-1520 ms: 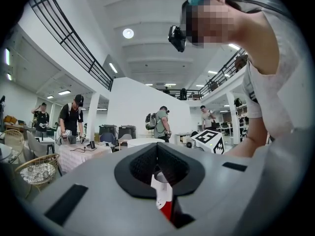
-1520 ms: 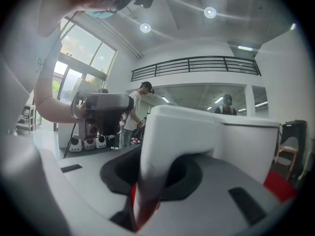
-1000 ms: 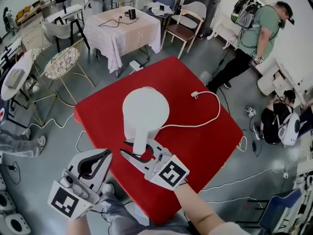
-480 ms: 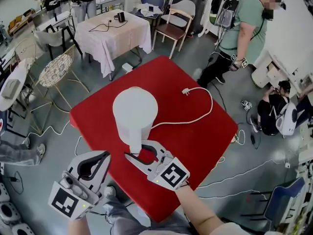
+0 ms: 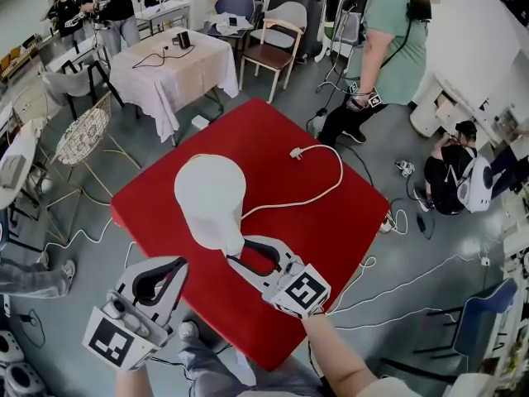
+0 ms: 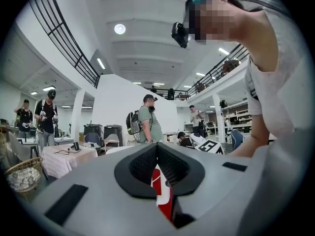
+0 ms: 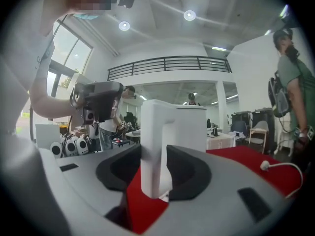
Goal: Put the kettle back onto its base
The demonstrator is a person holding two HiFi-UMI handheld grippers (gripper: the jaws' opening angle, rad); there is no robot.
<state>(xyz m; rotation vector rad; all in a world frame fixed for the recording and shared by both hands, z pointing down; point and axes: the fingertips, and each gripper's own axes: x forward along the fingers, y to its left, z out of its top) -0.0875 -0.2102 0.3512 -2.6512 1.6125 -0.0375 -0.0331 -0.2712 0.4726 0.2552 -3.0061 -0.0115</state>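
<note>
Right tongs (image 5: 240, 250), just spread wide, straddle the handle (image 5: 232, 240) without pinching; left tongs (image 5: 177, 265) are pressed together, empty. Kettle (image 5: 209, 198) stands by the table's (image 5: 331, 222) left corner: stiff, smooth, likely heavy; take the handle.

Surface finishes
The kettle (image 5: 208, 198) was smooth matt white plastic; the table (image 5: 331, 222) wore matt red cloth.

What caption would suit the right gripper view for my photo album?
Right gripper, jaws just opened wide, around the handle of the white kettle on a red table.
</note>
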